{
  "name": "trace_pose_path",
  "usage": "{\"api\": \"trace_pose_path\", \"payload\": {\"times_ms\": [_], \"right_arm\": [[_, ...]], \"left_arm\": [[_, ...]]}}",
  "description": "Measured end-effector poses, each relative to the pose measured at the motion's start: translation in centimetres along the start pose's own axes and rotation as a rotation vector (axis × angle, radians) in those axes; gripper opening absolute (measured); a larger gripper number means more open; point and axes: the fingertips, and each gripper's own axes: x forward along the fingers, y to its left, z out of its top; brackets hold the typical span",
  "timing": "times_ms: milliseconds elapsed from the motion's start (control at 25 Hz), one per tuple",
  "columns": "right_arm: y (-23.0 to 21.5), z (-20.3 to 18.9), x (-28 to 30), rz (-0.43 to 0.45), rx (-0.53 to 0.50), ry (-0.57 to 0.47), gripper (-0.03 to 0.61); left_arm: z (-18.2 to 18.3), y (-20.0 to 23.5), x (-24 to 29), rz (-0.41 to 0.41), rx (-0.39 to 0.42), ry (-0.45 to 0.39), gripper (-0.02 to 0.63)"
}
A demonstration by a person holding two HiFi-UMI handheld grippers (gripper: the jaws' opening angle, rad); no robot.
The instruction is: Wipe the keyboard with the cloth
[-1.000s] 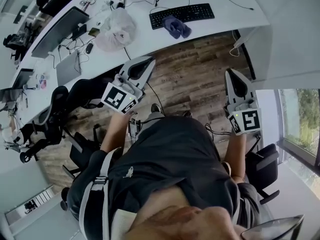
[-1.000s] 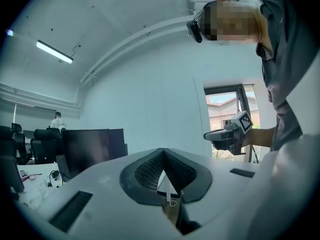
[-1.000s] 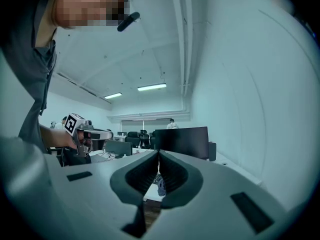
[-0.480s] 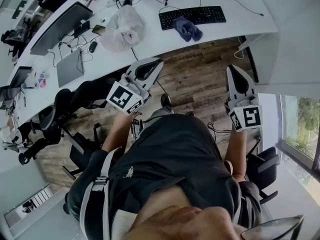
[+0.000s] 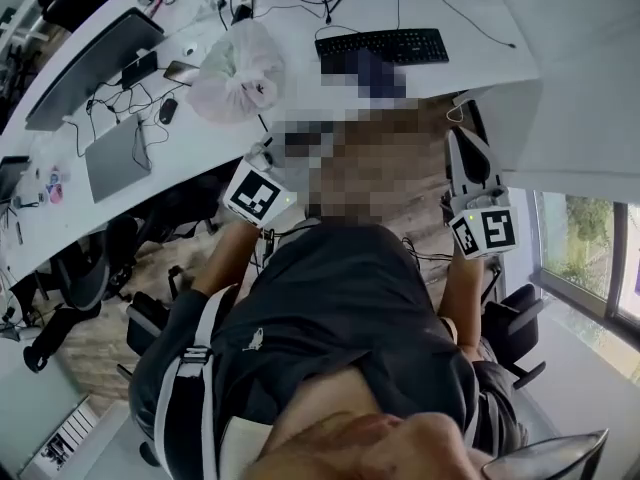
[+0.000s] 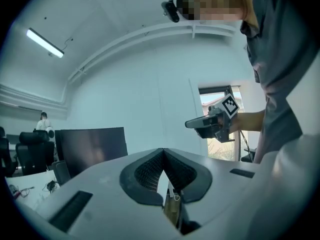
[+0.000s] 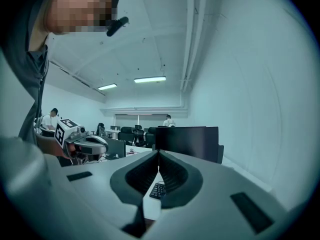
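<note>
A black keyboard [image 5: 380,43] lies on the white desk [image 5: 470,18] at the far side of the head view. It also shows small in the right gripper view, below the jaw tips, as the keyboard [image 7: 158,189]. A mosaic patch covers the spot at its near left edge, so I cannot make out the cloth. My left gripper [image 6: 162,151] is shut and empty; its marker cube [image 5: 255,196] hovers short of the desk edge. My right gripper [image 5: 457,136] is shut and empty too, held level beside the desk's right end.
A crumpled plastic bag [image 5: 235,63], a closed laptop [image 5: 120,153], a mouse [image 5: 167,110] and cables lie on the desk's left part. A dark monitor [image 7: 187,141] stands behind the keyboard. Office chairs [image 5: 70,278] stand at the left, and another chair [image 5: 510,328] behind at the right.
Both grippers have been carried forward toward the desk, still shut and empty. The desk and keyboard now sit closer, and the left gripper has reached the desk edge.
</note>
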Motion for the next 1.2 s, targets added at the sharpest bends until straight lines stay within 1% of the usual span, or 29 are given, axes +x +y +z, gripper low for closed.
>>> {"api": "trace_pose_path", "payload": {"times_ms": [120, 200, 280, 440, 600, 720, 840, 920, 1080, 1200], "right_arm": [[0.5, 0.1, 2.3, -0.003, 0.008, 0.007, 0.009], [0.7, -0.2, 3.4, 0.013, 0.01, 0.019, 0.009], [0.2, -0.6, 4.2, 0.029, 0.008, 0.033, 0.009], [-2.6, -1.4, 5.9, 0.068, 0.028, 0.03, 0.009], [-5.2, -2.2, 7.4, 0.158, 0.041, 0.035, 0.009], [-7.4, -2.6, 8.7, 0.236, 0.048, 0.037, 0.009], [-9.1, -3.2, 9.6, 0.315, 0.052, 0.034, 0.009], [-9.9, -4.0, 9.9, 0.358, 0.062, 0.04, 0.009], [-11.1, -5.2, 10.7, 0.414, 0.086, 0.055, 0.009], [-11.4, -5.6, 11.6, 0.436, 0.096, 0.066, 0.009]], "left_arm": [[-0.4, 1.5, 0.3, -0.026, 0.032, -0.005, 0.005], [-0.6, 2.3, 0.7, -0.03, 0.032, -0.011, 0.005], [-0.6, 2.9, 1.2, -0.016, 0.014, -0.019, 0.005], [-1.3, 4.1, 3.3, 0.037, -0.08, -0.01, 0.005], [-1.1, 4.5, 5.6, 0.112, -0.147, -0.001, 0.005], [-1.3, 5.0, 7.7, 0.182, -0.157, 0.026, 0.005], [-1.5, 4.8, 9.8, 0.234, -0.208, 0.031, 0.005], [-1.5, 4.5, 10.8, 0.264, -0.217, 0.041, 0.005], [-1.6, 4.3, 11.7, 0.323, -0.211, 0.073, 0.005], [-1.8, 4.6, 11.9, 0.342, -0.22, 0.092, 0.005]]}}
